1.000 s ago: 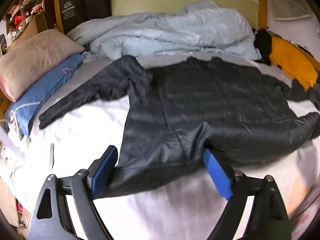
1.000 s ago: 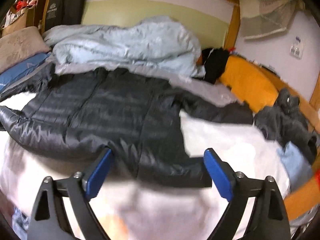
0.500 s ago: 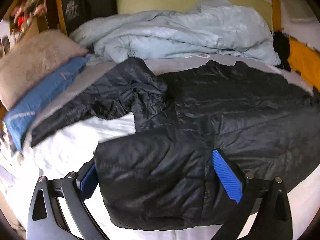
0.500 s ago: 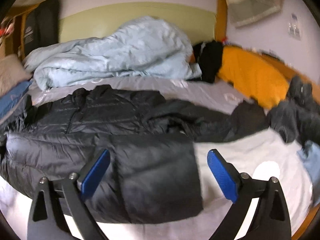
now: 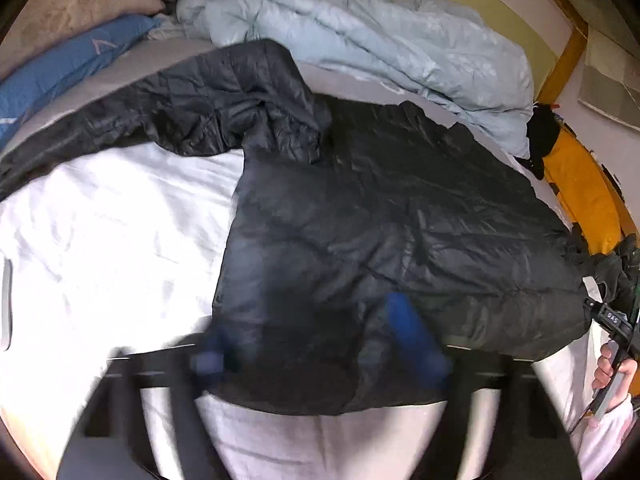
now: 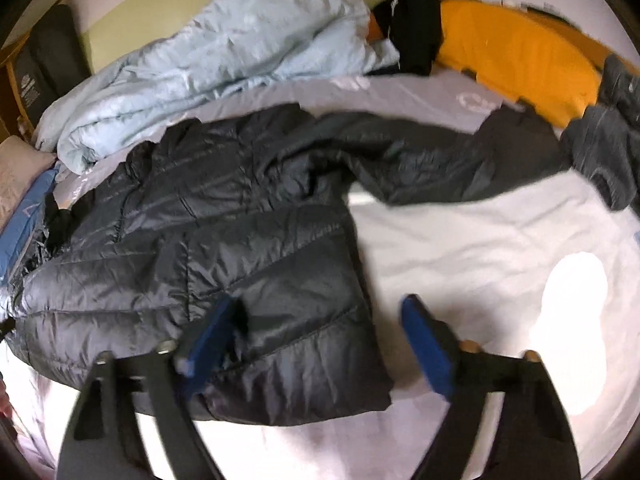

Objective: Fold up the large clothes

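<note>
A black puffer jacket [image 5: 380, 220] lies spread on the bed, sleeves out to both sides. My left gripper [image 5: 316, 348] is blurred low over its near edge. Its jaws are closing, with the jacket's hem bunched between the blue pads, which still stand apart. In the right wrist view the jacket [image 6: 240, 240] fills the left half. My right gripper [image 6: 316, 340] straddles the jacket's near right corner with its jaws closing. Its left pad lies against the fabric and its right pad is over bare sheet. A hand [image 5: 612, 368] holding that gripper shows at the left view's right edge.
A white sheet [image 5: 100, 240] covers the bed. A pale blue duvet [image 5: 360, 32] is heaped behind the jacket, with a beige pillow [image 5: 68, 12] and a blue pillow [image 5: 60, 68] at the left. An orange cushion [image 6: 520, 52] and grey clothes [image 6: 608, 152] lie at the right.
Both grippers have come forward and down onto the jacket's near edge, and both views now look more steeply down. The jaws stand narrower, and the left gripper has gone blurred.
</note>
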`<state>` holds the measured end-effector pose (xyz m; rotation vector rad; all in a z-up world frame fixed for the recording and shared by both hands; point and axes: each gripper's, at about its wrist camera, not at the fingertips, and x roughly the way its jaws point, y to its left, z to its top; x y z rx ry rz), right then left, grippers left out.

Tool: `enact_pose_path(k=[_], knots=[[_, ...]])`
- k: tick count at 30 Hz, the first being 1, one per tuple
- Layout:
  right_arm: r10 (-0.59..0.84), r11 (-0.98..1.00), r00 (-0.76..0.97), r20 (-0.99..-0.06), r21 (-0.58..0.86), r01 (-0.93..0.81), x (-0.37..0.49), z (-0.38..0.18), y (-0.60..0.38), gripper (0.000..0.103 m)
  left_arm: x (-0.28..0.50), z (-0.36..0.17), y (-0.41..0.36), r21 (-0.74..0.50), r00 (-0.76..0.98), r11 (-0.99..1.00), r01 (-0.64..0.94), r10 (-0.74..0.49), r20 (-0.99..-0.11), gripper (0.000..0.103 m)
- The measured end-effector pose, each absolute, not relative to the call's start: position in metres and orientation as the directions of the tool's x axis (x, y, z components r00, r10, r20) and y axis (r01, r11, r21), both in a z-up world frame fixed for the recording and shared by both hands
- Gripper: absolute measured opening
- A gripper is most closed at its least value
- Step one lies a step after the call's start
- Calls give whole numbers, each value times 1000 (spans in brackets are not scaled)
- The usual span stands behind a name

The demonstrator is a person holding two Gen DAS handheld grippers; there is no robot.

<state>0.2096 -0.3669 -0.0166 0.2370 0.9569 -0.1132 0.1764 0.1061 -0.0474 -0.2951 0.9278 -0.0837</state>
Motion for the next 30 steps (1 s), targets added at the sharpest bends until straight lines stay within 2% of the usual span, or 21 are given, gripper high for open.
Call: enact_pose_path(k=[1, 3, 5, 8, 11, 14, 16, 17, 18, 19, 20, 21, 23, 30], knots=[[31, 965, 564, -825, 172, 200, 211, -21, -368, 56, 179, -49, 106, -270, 603, 961, -55, -183, -776, 11], [64, 958, 551, -832, 205, 198, 214, -27, -367, 21, 186, -50, 106, -262, 626, 965, -32, -185, -757, 7], [36, 960, 571, -820, 187, 209, 214, -25, -365, 10, 190, -44, 102, -235, 671, 971, -30, -155, -725, 6], [-20, 967, 639, -769, 147, 207, 211, -11, -360, 7, 196, -40, 101, -203, 715, 978, -41, -113, -689, 5], [-79, 969, 662, -745, 98, 226, 217, -7, -359, 7, 204, -49, 102, -201, 699, 978, -62, -101, -708, 6], [-66, 962, 602, -795, 109, 249, 227, -25, -364, 7, 206, -56, 99, -138, 685, 987, -82, -44, -727, 21], [-97, 963, 591, -801, 75, 261, 229, -29, -364, 12, 201, -54, 101, -97, 683, 986, -133, 20, -730, 59], [-113, 963, 593, -797, 60, 264, 228, -27, -363, 21, 198, -53, 102, -106, 688, 983, -147, 25, -725, 65], [-137, 961, 595, -792, 40, 275, 226, -24, -362, 39, 193, -49, 107, -152, 700, 977, -147, -6, -714, 73], [-148, 960, 604, -783, 32, 277, 223, -19, -363, 49, 189, -47, 112, -199, 704, 970, -139, -44, -709, 79], [-149, 962, 621, -770, 33, 271, 219, -12, -363, 71, 186, -45, 117, -240, 702, 961, -136, -78, -708, 83], [-147, 964, 638, -756, 36, 264, 215, -7, -364, 84, 183, -45, 121, -269, 697, 953, -137, -100, -710, 88], [-133, 966, 665, -735, 55, 253, 207, 2, -368, 91, 179, -45, 128, -313, 690, 937, -153, -126, -713, 91], [10, 948, 586, -810, 193, 251, 203, -14, -395, 91, 188, -76, 137, -447, 577, 875, -185, -271, -770, 91]])
